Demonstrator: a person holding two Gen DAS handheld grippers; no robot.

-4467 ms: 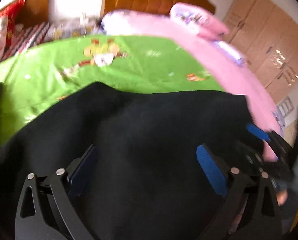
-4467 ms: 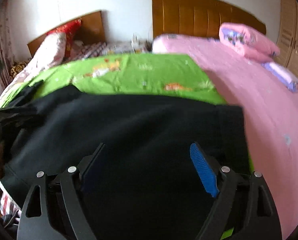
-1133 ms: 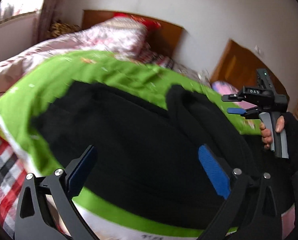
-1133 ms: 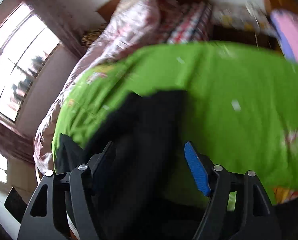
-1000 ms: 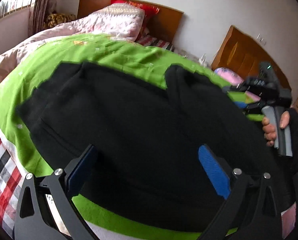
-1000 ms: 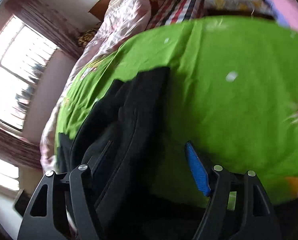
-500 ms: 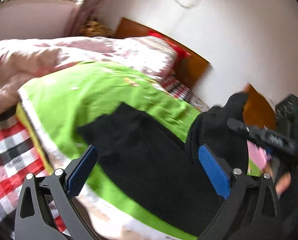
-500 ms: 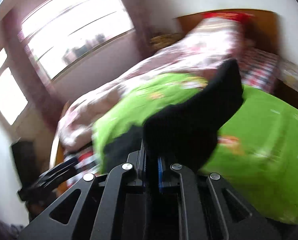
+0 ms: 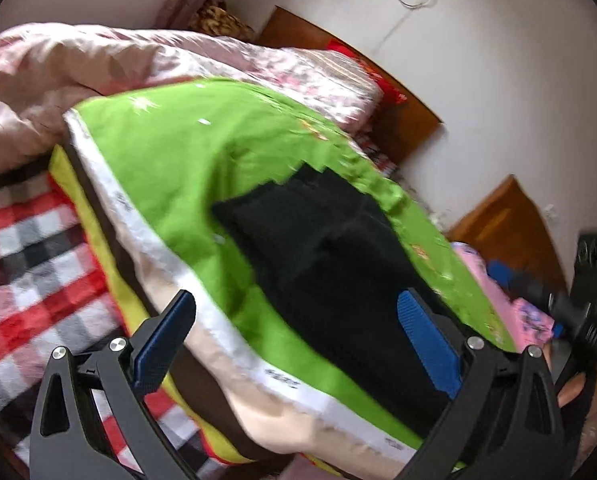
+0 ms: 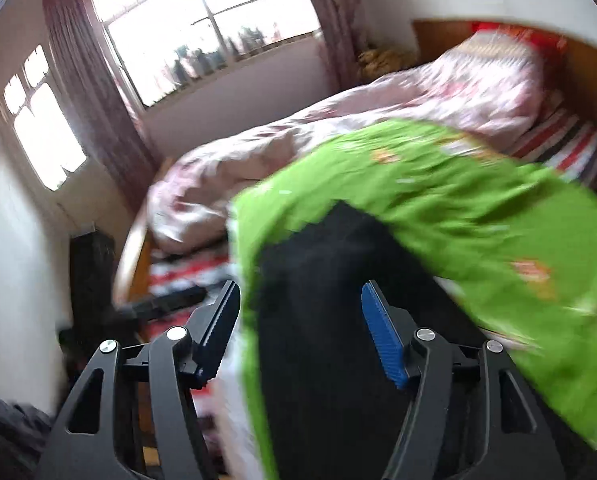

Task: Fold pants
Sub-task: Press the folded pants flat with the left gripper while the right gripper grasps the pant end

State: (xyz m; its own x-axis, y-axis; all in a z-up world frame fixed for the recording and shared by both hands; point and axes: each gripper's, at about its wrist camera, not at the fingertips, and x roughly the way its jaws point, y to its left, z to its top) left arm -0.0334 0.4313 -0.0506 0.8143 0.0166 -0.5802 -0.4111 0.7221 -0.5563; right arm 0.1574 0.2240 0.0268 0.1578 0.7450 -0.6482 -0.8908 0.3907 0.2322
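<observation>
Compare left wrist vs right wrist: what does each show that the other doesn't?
Left wrist only: the right tongs at the frame's right edge, a pink pillow, wooden headboards. Right wrist only: the windows and curtains. Both: the black pants lying on the green sheet, the pink quilt, each view's own tongs open.

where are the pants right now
The black pants lie folded on the green sheet near the bed's corner, ahead of both open grippers.
</observation>
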